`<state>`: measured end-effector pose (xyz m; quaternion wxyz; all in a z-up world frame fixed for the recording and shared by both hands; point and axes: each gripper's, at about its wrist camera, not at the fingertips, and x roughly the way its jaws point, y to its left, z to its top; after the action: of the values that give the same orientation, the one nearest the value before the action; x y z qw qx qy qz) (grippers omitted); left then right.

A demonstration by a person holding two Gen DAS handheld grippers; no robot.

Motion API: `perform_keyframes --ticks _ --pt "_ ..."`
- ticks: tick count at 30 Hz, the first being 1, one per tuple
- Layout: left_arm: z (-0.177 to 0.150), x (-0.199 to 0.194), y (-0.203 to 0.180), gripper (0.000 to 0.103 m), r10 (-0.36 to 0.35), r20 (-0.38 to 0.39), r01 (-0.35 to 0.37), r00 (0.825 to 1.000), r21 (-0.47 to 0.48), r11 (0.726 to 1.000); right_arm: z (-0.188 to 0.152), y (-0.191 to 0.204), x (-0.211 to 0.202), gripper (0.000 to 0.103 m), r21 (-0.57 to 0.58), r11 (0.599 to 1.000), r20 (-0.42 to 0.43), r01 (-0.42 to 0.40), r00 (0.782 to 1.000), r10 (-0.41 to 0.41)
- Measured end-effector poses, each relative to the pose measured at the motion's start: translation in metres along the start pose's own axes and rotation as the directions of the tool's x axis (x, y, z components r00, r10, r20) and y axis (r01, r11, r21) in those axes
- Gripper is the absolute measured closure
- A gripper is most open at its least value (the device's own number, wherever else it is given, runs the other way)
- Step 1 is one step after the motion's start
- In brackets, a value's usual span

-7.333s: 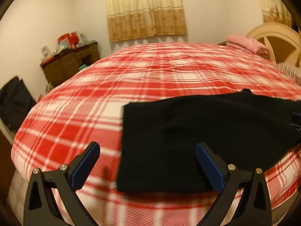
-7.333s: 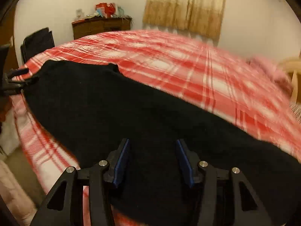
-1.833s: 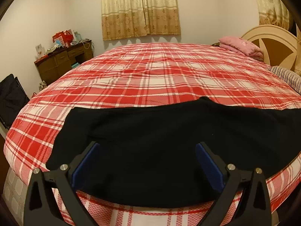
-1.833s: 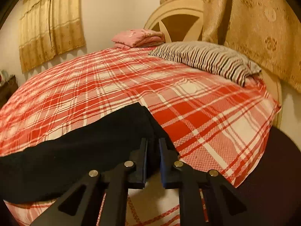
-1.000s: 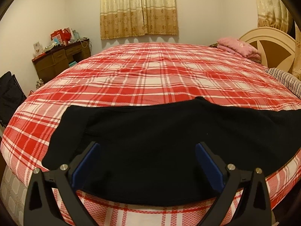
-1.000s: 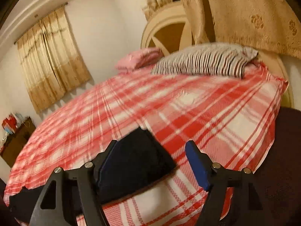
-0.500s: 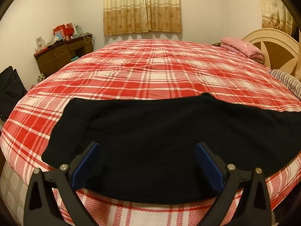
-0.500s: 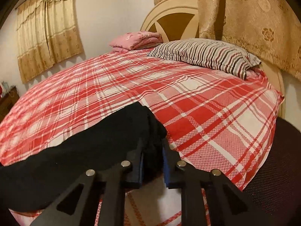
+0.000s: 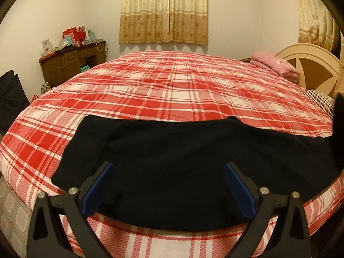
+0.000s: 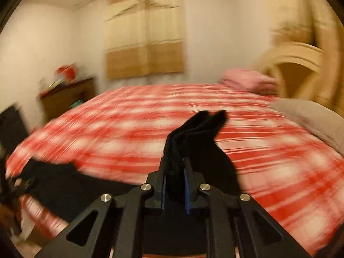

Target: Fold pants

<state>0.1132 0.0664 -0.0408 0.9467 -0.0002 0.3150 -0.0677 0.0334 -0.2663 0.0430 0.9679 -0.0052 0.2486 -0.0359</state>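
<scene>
Lifted off the bed edge since half a second ago, the pants' leg end now rides up and across in the right gripper [image 10: 175, 185].

Black pants [image 9: 182, 161] lie spread along the near edge of the red plaid bed [image 9: 172, 86]; their leg end [image 10: 197, 133] stands clear of the cover, clamped between the right gripper's blue pads after the jaws closed on it. That view is badly smeared. At the waist end, the left gripper [image 9: 169, 185] hovers with its fingers wide apart, gripping nothing.
</scene>
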Motion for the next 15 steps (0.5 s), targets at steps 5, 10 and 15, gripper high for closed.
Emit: perform_keyframes --ticks 5,10,15 --pt "0.0 -0.002 0.009 0.0 -0.001 0.008 0.001 1.0 -0.013 1.0 -0.058 0.102 0.055 0.09 -0.234 0.969 -0.11 -0.078 0.993 0.054" --pt "-0.004 0.008 0.018 0.0 -0.011 -0.015 0.01 1.0 -0.046 0.999 -0.094 0.129 0.065 0.082 -0.338 0.941 -0.08 -0.03 0.997 0.003" --pt "-0.013 0.017 0.017 0.0 -0.028 -0.047 0.026 0.998 -0.051 0.998 -0.096 0.127 0.066 0.074 -0.367 0.93 -0.071 -0.017 0.997 -0.01"
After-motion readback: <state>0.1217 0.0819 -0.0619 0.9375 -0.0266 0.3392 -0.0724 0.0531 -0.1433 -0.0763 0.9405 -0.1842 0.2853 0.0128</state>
